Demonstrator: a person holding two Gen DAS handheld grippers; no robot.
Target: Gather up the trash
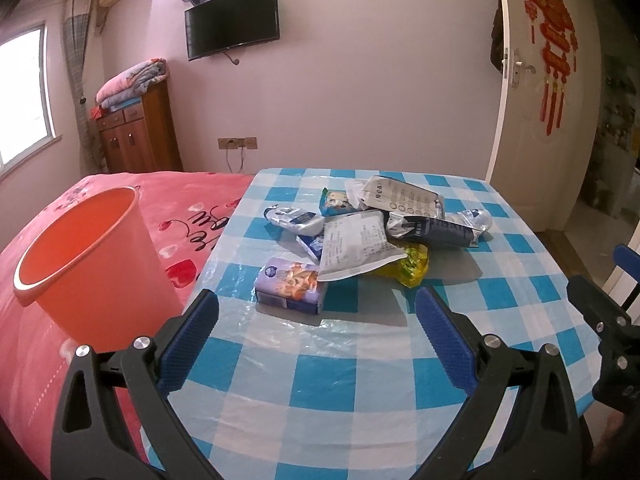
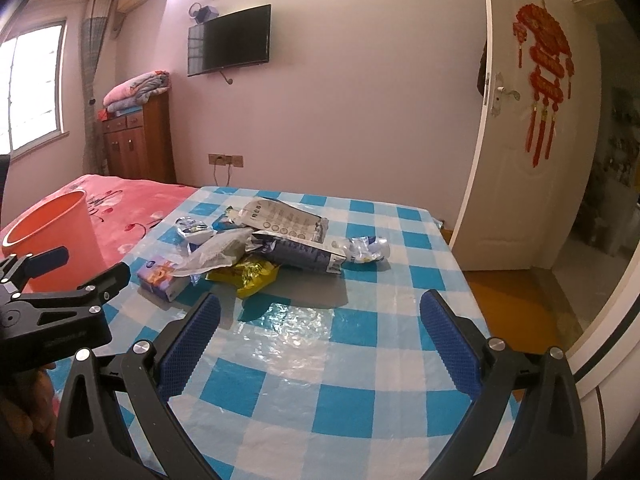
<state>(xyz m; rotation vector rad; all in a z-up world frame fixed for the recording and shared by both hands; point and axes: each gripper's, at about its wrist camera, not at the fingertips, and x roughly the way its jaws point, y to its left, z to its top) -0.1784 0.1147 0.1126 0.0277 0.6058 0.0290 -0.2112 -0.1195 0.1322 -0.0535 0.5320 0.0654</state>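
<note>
A heap of trash lies mid-table on the blue-checked tablecloth [image 1: 320, 380]: a purple box [image 1: 290, 289] nearest me, a white printed bag [image 1: 354, 246], a yellow wrapper [image 1: 412, 266], a dark blue carton [image 1: 432, 230], crumpled clear plastic [image 1: 474, 218]. An orange bin [image 1: 86, 258] stands on the pink bed to the left. My left gripper [image 1: 316, 312] is open, hovering just short of the purple box. My right gripper [image 2: 320, 312] is open too, short of the yellow wrapper [image 2: 250, 276], purple box [image 2: 162, 278] and carton [image 2: 300, 256]. The orange bin [image 2: 48, 236] shows at left.
The pink bedspread [image 1: 100, 360] adjoins the table's left edge. A wooden cabinet [image 1: 138, 136] with folded blankets stands by the window. A white door [image 1: 536, 120] stands open at the right, past the table's right edge. A TV [image 1: 232, 20] hangs on the far wall.
</note>
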